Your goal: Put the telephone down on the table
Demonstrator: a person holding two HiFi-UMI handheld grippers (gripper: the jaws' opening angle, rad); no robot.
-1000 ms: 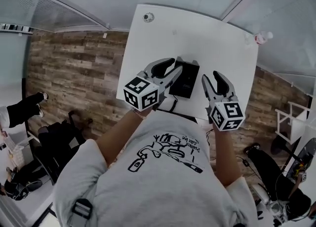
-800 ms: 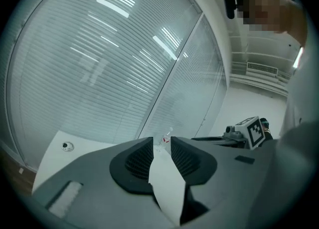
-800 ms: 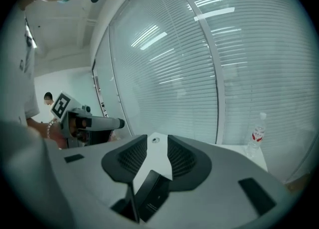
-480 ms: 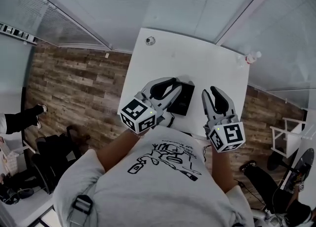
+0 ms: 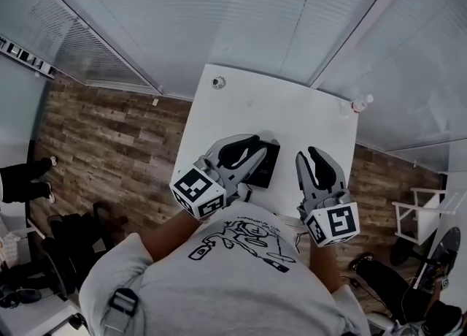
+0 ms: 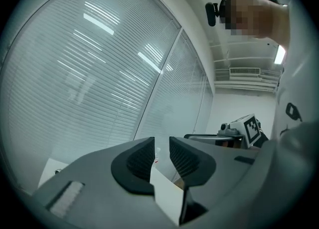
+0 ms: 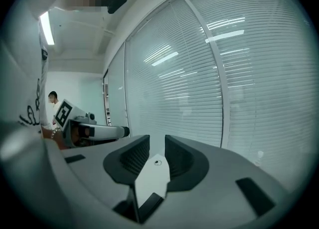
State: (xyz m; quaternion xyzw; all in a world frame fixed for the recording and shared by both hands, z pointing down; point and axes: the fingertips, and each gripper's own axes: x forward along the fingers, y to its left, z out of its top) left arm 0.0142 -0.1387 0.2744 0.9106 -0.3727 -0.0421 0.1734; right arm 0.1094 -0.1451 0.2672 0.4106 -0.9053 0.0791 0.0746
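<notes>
Telephone: the black telephone (image 5: pixel 266 166) lay flat on the white table (image 5: pixel 292 112), close to the table's near edge, with nothing gripping it.

Left gripper: the left gripper (image 5: pixel 258 142) hung over the table's near edge. From above, its tips overlapped the telephone's side, but I judged them to be well clear of it. Its jaws had just been closing and stood drawn together, with nothing between the ribbed pads, only the window blinds beyond.

Right gripper: the right gripper (image 5: pixel 308 153) hung over the same near edge of the table, on the other side of the telephone and apart from it. Its jaws had also just been closing and were together and empty.

Just changed: a second before, both grippers sat low by the table with their jaws wider. Now both had lifted away, while the telephone had stayed where it was on the table.

Meaning for the task: I took the telephone as already set down and released, with nothing left to do but draw back.

Farther out: a small round thing (image 5: pixel 218 82) sat at one far corner of the table and a bottle (image 5: pixel 357 105) at the other.
</notes>
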